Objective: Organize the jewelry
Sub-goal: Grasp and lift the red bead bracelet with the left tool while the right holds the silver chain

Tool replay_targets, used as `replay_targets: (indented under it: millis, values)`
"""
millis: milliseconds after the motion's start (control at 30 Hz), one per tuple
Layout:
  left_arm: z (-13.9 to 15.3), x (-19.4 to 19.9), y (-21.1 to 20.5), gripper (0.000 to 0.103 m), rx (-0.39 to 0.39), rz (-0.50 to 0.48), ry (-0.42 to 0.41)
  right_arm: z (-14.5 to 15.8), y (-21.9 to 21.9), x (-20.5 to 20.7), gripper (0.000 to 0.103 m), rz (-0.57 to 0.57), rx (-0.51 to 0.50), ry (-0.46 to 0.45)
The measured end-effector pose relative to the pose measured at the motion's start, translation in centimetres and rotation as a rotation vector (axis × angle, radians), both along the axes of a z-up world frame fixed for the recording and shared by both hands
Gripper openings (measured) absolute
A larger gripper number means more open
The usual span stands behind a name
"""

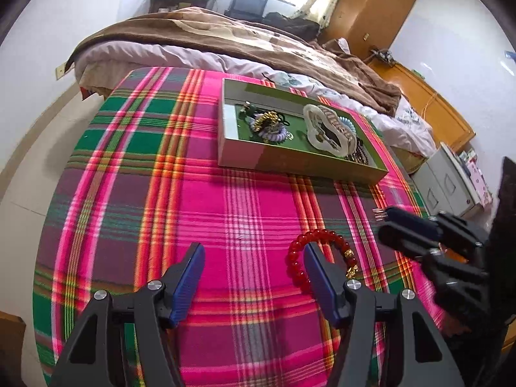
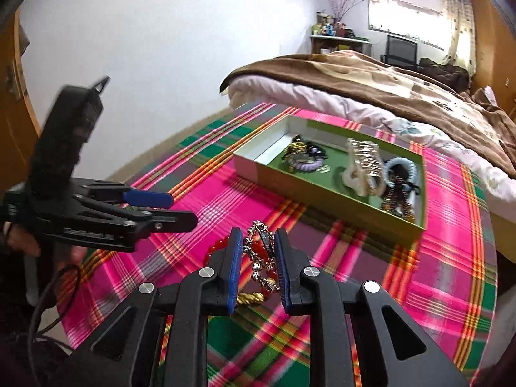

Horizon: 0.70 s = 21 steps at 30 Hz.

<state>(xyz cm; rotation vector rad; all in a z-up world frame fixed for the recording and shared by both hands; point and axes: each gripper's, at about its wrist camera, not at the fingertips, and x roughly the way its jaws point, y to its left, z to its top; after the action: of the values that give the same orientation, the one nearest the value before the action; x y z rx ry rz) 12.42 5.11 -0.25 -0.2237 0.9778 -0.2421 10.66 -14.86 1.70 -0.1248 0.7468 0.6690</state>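
A red bead bracelet (image 1: 322, 233) with gold charms lies on the plaid cloth; the right finger of my open left gripper (image 1: 254, 258) covers part of it and nothing is between the pads. To the right, above the cloth, my right gripper (image 1: 387, 219) is shut on a silver rhinestone clip (image 2: 261, 258), whose metal end pokes out past the tips. In the right wrist view this right gripper (image 2: 258, 235) holds the clip over the red bracelet (image 2: 219, 244), with the left gripper (image 2: 182, 208) to its left. The green box tray (image 1: 290, 161) stands farther back.
The tray (image 2: 322, 193) holds a white claw clip (image 1: 322, 129), coiled hair ties (image 1: 274, 135) and dark beads. A bed with a brown blanket (image 1: 225, 38) borders the table's far side. A grey cabinet (image 1: 451, 180) stands right of the table.
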Motion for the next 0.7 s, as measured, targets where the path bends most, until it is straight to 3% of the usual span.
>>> replay_targets:
  millis: [367, 700]
  values:
    - [-1.2, 1.0, -4.8, 0.063, 0.160, -0.100, -0.005, 0.4, -4.3, -1.1, 0.020, -0.088, 0.016, -0.022]
    - [-2.2, 0.9, -6.2, 0.060, 0.263, -0.100, -0.021, 0.2, -5.8, -1.8, 0.021, -0.114, 0.033, -0.031]
